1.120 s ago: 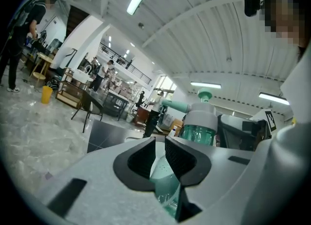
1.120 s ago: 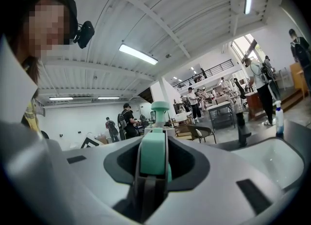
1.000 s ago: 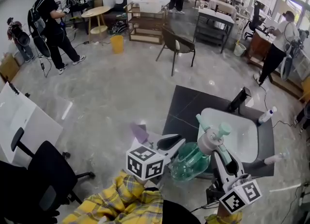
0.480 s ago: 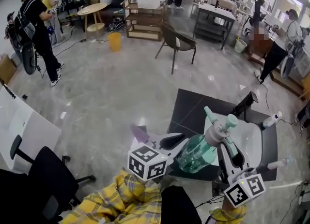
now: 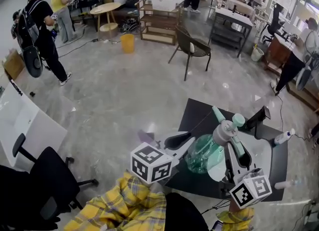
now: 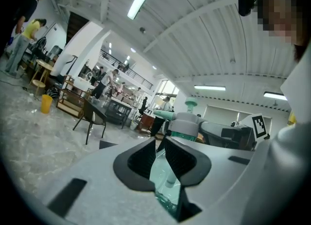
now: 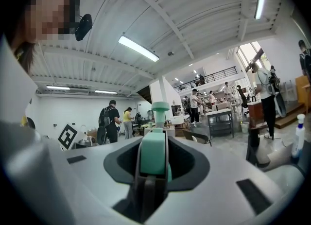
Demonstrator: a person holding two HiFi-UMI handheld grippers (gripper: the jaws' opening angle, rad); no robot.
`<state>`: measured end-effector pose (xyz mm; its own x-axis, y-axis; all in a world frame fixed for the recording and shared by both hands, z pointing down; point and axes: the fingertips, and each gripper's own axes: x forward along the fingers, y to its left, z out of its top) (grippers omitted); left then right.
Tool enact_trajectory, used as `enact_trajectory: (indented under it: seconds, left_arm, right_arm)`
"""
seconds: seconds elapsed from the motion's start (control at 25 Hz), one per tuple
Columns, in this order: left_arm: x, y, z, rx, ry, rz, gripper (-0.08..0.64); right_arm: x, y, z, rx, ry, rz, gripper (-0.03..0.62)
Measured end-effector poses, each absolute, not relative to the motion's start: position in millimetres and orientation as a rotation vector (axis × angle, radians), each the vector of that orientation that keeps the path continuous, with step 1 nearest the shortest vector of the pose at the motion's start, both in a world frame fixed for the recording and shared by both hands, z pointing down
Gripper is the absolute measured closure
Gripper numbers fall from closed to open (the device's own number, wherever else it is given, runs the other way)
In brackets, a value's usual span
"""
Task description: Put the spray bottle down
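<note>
A big open lab hall: polished floor (image 5: pixel 114 95), workbenches (image 5: pixel 238 17), wooden shelving (image 5: pixel 158 24), people carrying gear (image 5: pixel 44 33).

2 grippers: left gripper (image 6: pixel 163 156), right gripper (image 7: pixel 154 168). 1 spray bottle (image 5: pixel 203 153). 1 white bottle (image 5: pixel 281 136). 1 yellow bucket (image 5: pixel 127 43). 1 brown chair (image 5: pixel 192 49). 1 office chair (image 5: pixel 47 172).
</note>
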<state>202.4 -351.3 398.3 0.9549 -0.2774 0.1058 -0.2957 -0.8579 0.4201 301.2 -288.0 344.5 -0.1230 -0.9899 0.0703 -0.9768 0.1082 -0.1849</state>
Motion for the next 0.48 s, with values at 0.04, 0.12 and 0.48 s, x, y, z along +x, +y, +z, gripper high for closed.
enact_trajectory:
  seconds: [0.04,0.12,0.48]
  left_arm:
    - [204,-352,399,2.665,-0.421,0.058,0.502]
    - [209,-358,395,2.671,-0.443,0.060,0.501]
    - [227,-386,385,2.677,-0.549,0.052,0.502]
  right_arm:
    - [303,-290,346,-2.025,2.293,-0.279,0.477]
    - [311,-301,344,-2.007,2.311,-0.264,0.477]
    - [346,-347,339,-1.956,2.347,-0.227,0.477]
